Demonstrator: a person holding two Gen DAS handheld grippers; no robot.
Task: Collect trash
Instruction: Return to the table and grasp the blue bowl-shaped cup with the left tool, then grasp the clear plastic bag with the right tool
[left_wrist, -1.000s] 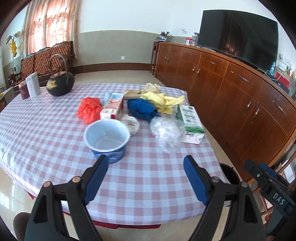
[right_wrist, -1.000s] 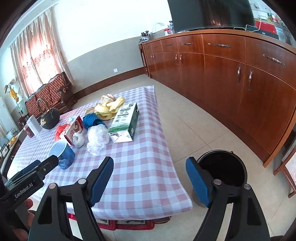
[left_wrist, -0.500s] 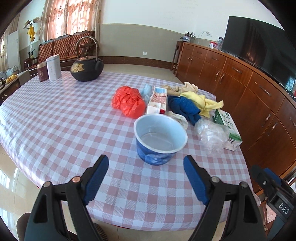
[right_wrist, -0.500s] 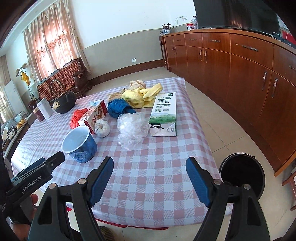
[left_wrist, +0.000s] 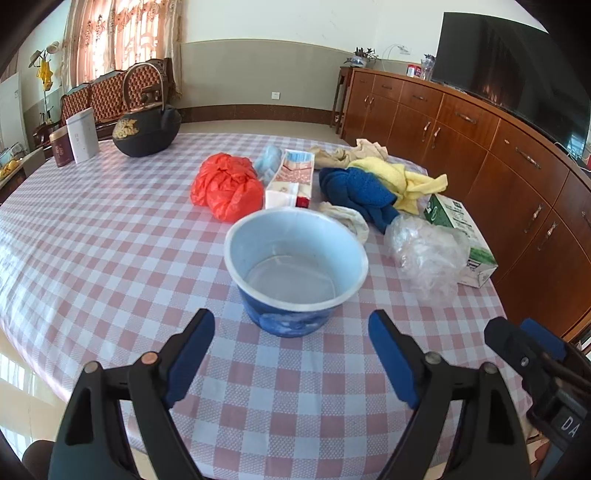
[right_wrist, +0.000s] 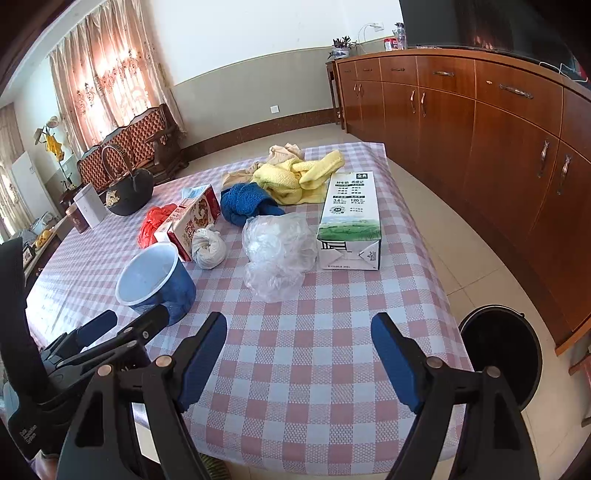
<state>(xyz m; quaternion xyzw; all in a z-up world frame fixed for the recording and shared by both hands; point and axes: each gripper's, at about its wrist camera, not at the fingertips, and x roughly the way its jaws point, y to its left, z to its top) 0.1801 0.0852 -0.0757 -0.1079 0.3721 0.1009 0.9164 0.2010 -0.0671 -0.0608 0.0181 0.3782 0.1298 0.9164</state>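
On the checked table (left_wrist: 92, 240) lies trash: an empty blue paper bowl (left_wrist: 295, 266) (right_wrist: 155, 277), a crumpled clear plastic bag (left_wrist: 428, 254) (right_wrist: 279, 247), a green-and-white milk carton (left_wrist: 458, 229) (right_wrist: 349, 218), a red plastic bag (left_wrist: 225, 186) (right_wrist: 155, 221), a red-and-white box (left_wrist: 291, 179) (right_wrist: 195, 218) and a white wad (right_wrist: 208, 247). My left gripper (left_wrist: 291, 354) is open and empty just in front of the bowl. My right gripper (right_wrist: 299, 354) is open and empty over the table's near edge, short of the clear bag. A black bin (right_wrist: 502, 358) stands on the floor at right.
Blue (left_wrist: 358, 192) and yellow cloths (left_wrist: 399, 177) lie behind the trash. A black kettle (left_wrist: 146, 133) and two tins (left_wrist: 83, 142) stand at the far left. A long wooden sideboard (right_wrist: 498, 129) runs along the right with a tiled aisle between.
Both grippers have come closer to the table. The left one has swung to face the blue bowl; the right one now looks more squarely at the clear bag and carton. Jaws stayed open.
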